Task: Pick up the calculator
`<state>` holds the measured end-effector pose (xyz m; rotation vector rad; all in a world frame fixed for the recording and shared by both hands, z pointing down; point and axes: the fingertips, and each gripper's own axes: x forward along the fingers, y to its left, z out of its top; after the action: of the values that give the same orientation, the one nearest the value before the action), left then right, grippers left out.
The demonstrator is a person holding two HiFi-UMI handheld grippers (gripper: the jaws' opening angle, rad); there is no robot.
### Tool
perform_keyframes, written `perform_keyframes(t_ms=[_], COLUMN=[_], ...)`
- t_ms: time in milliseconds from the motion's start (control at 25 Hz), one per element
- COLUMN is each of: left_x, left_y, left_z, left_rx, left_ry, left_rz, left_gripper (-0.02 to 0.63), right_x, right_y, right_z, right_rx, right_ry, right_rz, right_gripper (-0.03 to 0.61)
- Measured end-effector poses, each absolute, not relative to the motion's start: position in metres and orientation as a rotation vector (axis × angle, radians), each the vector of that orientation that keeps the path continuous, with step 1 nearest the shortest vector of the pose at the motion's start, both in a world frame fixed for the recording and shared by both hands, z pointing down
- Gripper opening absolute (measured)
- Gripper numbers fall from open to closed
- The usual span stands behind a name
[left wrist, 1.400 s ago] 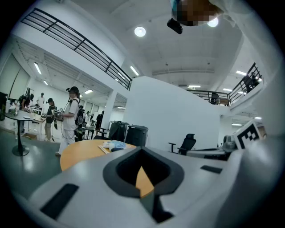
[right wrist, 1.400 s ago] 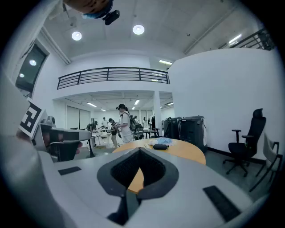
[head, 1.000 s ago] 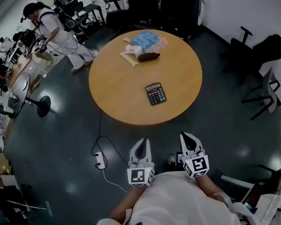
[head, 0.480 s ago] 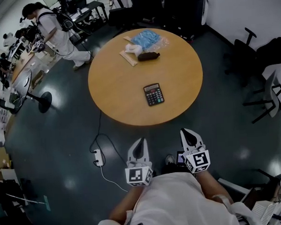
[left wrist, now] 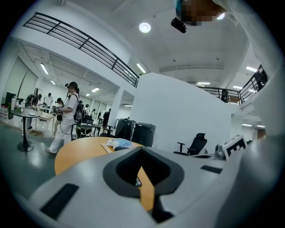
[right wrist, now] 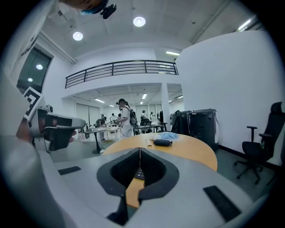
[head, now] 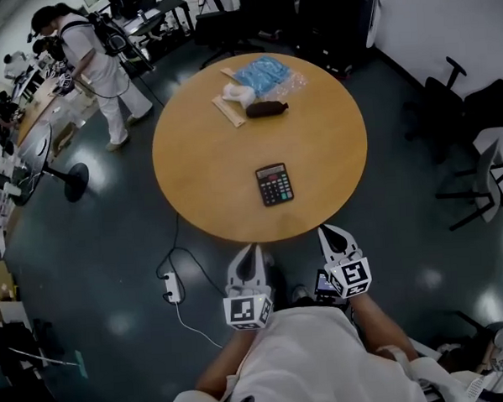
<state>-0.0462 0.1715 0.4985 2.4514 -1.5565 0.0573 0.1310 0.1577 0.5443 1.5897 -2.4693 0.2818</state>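
The black calculator (head: 274,185) lies flat on the round wooden table (head: 199,157), in the table's near half; nothing touches it. Both grippers hang just short of the near table edge, well apart from the calculator. My left gripper (head: 252,250) has its jaws together and holds nothing. My right gripper (head: 328,231) is shut and empty too. In the left gripper view the left gripper (left wrist: 141,148) points across the table. In the right gripper view a bit of the calculator (right wrist: 139,173) shows through the cut-out below the right gripper (right wrist: 140,149).
At the table's far side lie a blue plastic bag (head: 263,72), a dark pouch (head: 266,109), a white lump (head: 237,93) and a pale strip (head: 227,110). A power strip (head: 170,286) with cable lies on the floor. A person (head: 93,57) walks at far left. Office chairs (head: 485,167) stand right.
Both grippers have come forward to the table's near edge, and the table fills more of the head view. The person at the far left has stepped along.
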Motion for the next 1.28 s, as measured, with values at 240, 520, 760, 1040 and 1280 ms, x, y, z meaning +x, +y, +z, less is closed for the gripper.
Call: perform_keyframes(t_ms=[240, 520, 760, 1040, 1280], left_x=[-0.048, -0.045, -0.043, -0.05, -0.053], left_y=[0.092, 0.04, 0.01, -0.007, -0.013], left_z=[0.5, 0.497, 0.51, 0.53, 0.54], left_rx=[2.513, 2.505, 2.46, 2.378, 2.302], left_ry=[-1.47, -1.429, -1.46, -1.517, -1.565], left_rz=[0.059, 0.059, 0.098, 0.156, 0.167], left_gripper=[0.006, 0.006, 0.006, 0.006, 0.006], right_x=[0.121, 0.122, 0.121, 0.101, 0.092], right_y=[0.082, 0.005, -0.046, -0.08, -0.114], right_z=[0.573, 0.609, 0.665, 0.737, 0.762], right_rx=[1.562, 1.428, 1.222, 0.862, 0.668], right_ry=[-2.432, -2.438, -2.419, -2.353, -2.351], right_rz=[0.301, 0.424, 0.547, 0.677, 0.741], right_gripper=[0.015, 0.017, 0.064, 0.21, 0.224])
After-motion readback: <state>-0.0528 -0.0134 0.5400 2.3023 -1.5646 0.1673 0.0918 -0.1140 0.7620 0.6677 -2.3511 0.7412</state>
